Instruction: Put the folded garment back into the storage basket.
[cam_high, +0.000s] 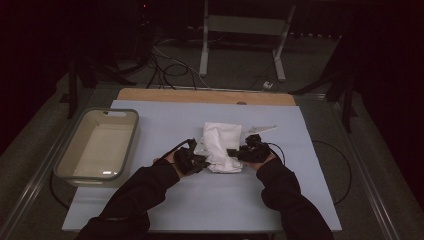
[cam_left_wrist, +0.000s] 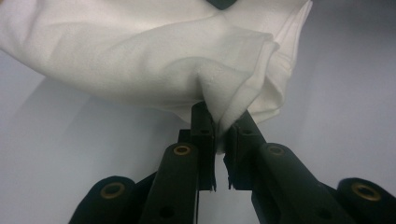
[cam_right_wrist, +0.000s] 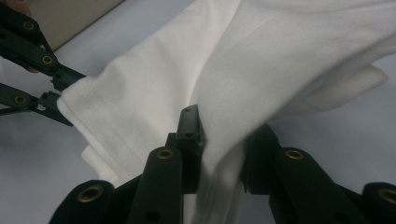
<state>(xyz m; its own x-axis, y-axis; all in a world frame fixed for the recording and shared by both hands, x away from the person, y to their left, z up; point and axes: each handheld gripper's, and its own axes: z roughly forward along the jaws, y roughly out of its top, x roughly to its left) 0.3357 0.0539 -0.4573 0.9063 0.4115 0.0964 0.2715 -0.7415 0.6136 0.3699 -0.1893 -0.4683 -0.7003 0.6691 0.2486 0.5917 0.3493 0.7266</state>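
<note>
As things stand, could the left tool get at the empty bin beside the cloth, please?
Probably not yet: the left tool is shut on the white cloth. The path over the mat to the bin looks open once it lets go.

White cloth (cam_left_wrist: 154, 60) soft, matt knit; table cover (cam_high: 210, 195) smooth, matt.

Bare surface (cam_high: 210, 195) open in front of cloth (cam_high: 222, 145) and far right. Bin (cam_high: 97, 145) blocks left edge. Cloth sits between left gripper (cam_high: 192, 159) and right gripper (cam_high: 245, 151), both clamped on it, near each other.
</note>
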